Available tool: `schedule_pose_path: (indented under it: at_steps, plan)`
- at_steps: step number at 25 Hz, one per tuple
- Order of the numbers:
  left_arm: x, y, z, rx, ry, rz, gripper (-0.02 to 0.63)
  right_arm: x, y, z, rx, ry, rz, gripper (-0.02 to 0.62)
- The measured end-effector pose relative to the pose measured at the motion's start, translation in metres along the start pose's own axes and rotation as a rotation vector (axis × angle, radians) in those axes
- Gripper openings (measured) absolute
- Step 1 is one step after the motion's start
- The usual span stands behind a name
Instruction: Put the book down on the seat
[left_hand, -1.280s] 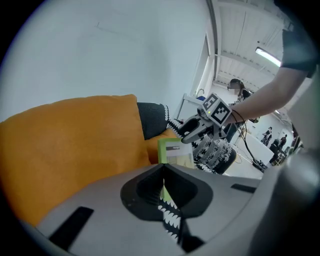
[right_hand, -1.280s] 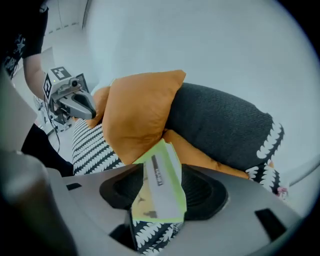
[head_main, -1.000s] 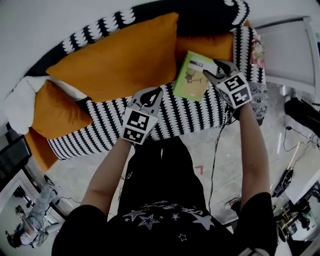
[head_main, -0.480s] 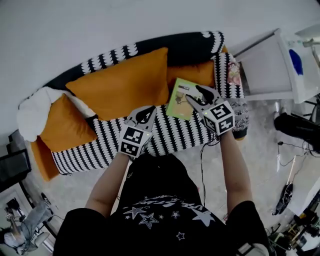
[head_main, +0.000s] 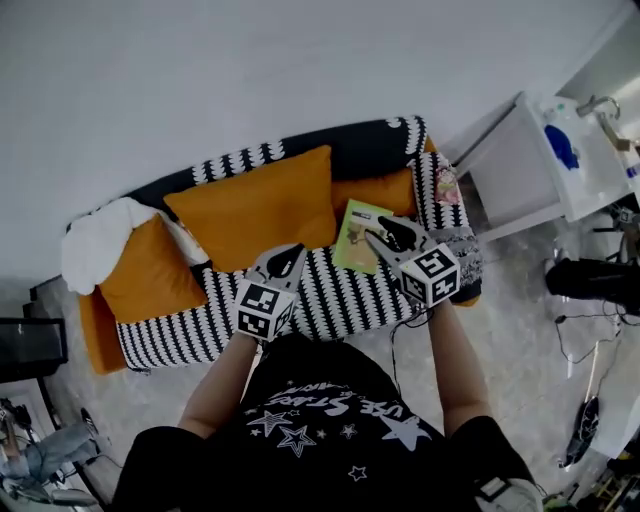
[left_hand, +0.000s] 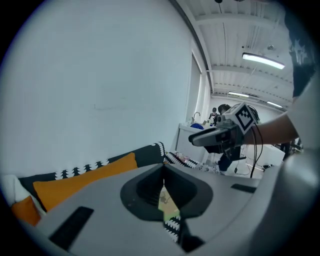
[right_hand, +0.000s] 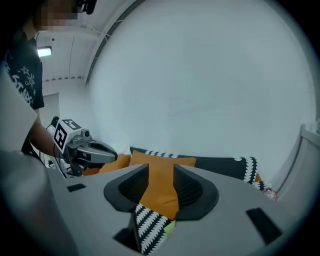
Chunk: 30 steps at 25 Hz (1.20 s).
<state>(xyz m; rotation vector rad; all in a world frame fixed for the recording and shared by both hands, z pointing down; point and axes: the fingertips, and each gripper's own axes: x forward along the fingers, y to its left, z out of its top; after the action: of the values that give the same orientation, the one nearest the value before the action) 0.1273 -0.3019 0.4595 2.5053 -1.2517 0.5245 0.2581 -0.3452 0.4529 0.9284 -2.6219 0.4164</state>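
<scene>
- The book (head_main: 356, 236), with a light green cover, lay flat on the seat (head_main: 330, 300) of a black-and-white patterned sofa, near the sofa's right end.
- Its far edge sat just beside a small orange cushion (head_main: 385, 192) propped against the backrest.
- The right hand-held gripper (head_main: 378, 238) hung over the near right corner of the book in the head view. Whether its tips touched the cover could not be told from there.
- In the right gripper view its jaws stood well apart with nothing between them. Only the orange cushion and the patterned seat showed through the gap, with a sliver of green low at the bottom.
- The left hand-held gripper (head_main: 291, 256) was held over the middle of the seat, apart from the book and to its left.
- Its jaws were drawn together and held nothing. They left only a thin slit through which a strip of the green cover and the seat pattern could be seen.
- A large orange cushion (head_main: 255, 205) leaned along the backrest behind the left hand-held gripper.
- Another orange cushion (head_main: 150, 272) and a white one (head_main: 95, 238) sat at the sofa's left end.
- A white cabinet (head_main: 515, 165) stood just beyond the sofa's right arm.
</scene>
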Motion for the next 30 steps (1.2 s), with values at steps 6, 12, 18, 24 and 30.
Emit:
schedule_pose_path:
  at_steps: [6, 12, 18, 24, 30]
  plan:
    - [-0.038, -0.013, 0.019, -0.003, -0.064, 0.057, 0.009, -0.007, 0.029, 0.004, -0.074, -0.027, 0.024, 0.12]
    - [-0.062, -0.007, 0.015, -0.036, -0.087, 0.087, 0.009, 0.0, 0.058, 0.006, -0.05, -0.063, 0.05, 0.064]
    - [-0.082, 0.006, 0.018, -0.029, -0.123, 0.073, 0.009, -0.003, 0.083, 0.003, -0.007, -0.072, 0.029, 0.051]
    - [-0.128, 0.027, 0.009, 0.036, -0.141, 0.064, 0.009, 0.006, 0.125, 0.002, 0.008, -0.066, -0.034, 0.051]
    - [-0.187, 0.048, 0.025, 0.094, -0.227, 0.006, 0.009, 0.027, 0.196, 0.019, 0.002, -0.104, -0.095, 0.051]
